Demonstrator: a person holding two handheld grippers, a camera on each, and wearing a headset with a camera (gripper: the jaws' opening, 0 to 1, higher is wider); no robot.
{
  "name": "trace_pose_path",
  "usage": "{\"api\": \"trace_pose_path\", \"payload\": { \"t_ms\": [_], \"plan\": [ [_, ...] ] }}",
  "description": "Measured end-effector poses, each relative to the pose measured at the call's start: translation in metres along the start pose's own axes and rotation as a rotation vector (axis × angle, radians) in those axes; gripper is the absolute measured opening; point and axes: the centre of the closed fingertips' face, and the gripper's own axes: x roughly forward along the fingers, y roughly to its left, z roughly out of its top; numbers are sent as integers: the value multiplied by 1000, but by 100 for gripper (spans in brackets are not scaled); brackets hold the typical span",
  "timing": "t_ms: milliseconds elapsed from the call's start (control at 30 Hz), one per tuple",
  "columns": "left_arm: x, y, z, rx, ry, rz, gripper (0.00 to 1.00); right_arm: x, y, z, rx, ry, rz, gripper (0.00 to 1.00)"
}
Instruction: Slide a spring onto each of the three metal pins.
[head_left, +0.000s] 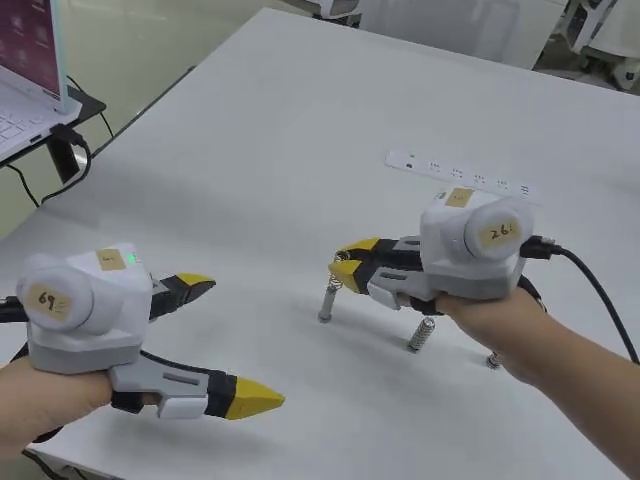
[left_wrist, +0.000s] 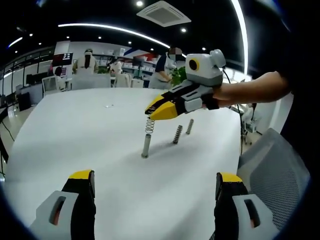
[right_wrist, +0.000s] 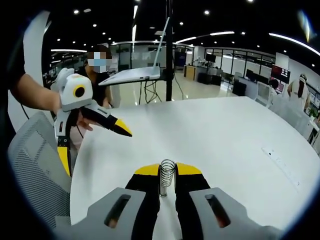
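Observation:
My right gripper (head_left: 345, 263) is shut on a spring (right_wrist: 167, 172) sitting over the top of an upright metal pin (head_left: 327, 302). In the right gripper view the coil stands between the yellow tips of my right gripper (right_wrist: 167, 171). The left gripper view shows the spring (left_wrist: 149, 125) high on that pin (left_wrist: 146, 145), under the right gripper (left_wrist: 156, 111). Two more pins (head_left: 421, 335) (head_left: 493, 360) stand to the right, both looking coiled with springs (left_wrist: 177, 134) (left_wrist: 189, 126). My left gripper (head_left: 225, 345) (left_wrist: 155, 182) hangs open at the near left, holding nothing.
A white power strip (head_left: 460, 175) lies on the white table (head_left: 270, 150) beyond the pins. A laptop (head_left: 25, 70) with cables sits at the far left. A mesh chair back (left_wrist: 280, 170) stands beside the table. A black cable (head_left: 590, 285) trails from the right gripper.

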Motion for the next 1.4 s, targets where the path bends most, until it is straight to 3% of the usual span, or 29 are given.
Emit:
{"api": "trace_pose_path", "payload": {
  "t_ms": [400, 900, 1167, 1300, 1400],
  "plan": [
    [1, -1, -1, -3, 3, -3, 97, 3, 2, -5, 27, 4, 12, 8],
    [1, 1, -4, -10, 7, -3, 96, 10, 5, -17, -2, 43, 25, 8],
    [2, 0, -7, -11, 15, -5, 96, 16, 10, -34, -22, 108, 38, 8],
    [3, 0, -7, -16, 11, -3, 96, 21, 14, -53, -123, 206, 52, 8],
    [3, -1, -7, -14, 10, -3, 96, 25, 18, -58, -145, 231, 64, 8]
  ]
}}
